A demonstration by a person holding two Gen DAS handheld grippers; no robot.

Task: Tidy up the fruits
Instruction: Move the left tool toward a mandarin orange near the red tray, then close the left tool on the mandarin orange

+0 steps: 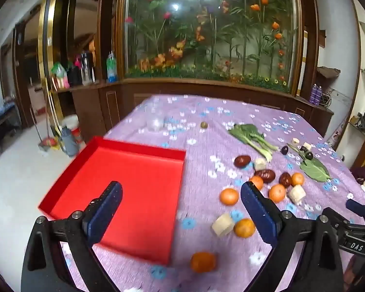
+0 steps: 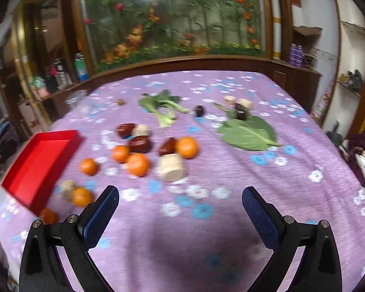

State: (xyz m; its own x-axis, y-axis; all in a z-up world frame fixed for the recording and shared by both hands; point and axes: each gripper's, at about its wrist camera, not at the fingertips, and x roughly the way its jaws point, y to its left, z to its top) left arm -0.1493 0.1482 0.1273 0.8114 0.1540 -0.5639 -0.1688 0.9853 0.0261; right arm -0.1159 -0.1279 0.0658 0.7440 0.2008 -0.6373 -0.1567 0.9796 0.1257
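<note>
A red tray (image 1: 124, 182) lies empty on the purple flowered tablecloth (image 1: 206, 112); it shows at the left in the right wrist view (image 2: 36, 168). Several orange tangerines (image 1: 228, 196) (image 2: 138, 164), dark red jujubes (image 1: 242, 161) (image 2: 140, 144) and pale cut chunks (image 1: 222, 224) (image 2: 170, 167) lie scattered right of the tray. One tangerine (image 1: 203, 262) sits by the tray's near corner. My left gripper (image 1: 181, 209) is open and empty above the tray's right edge. My right gripper (image 2: 180, 209) is open and empty over bare cloth, short of the fruit.
Leafy greens (image 1: 251, 136) (image 2: 164, 107), a big green leaf (image 2: 248, 132), dark plums (image 2: 199, 110) and a small brown fruit (image 1: 204, 124) lie farther back. A clear glass (image 1: 155, 119) stands at the far left. Wooden cabinets and a flower display stand behind the table.
</note>
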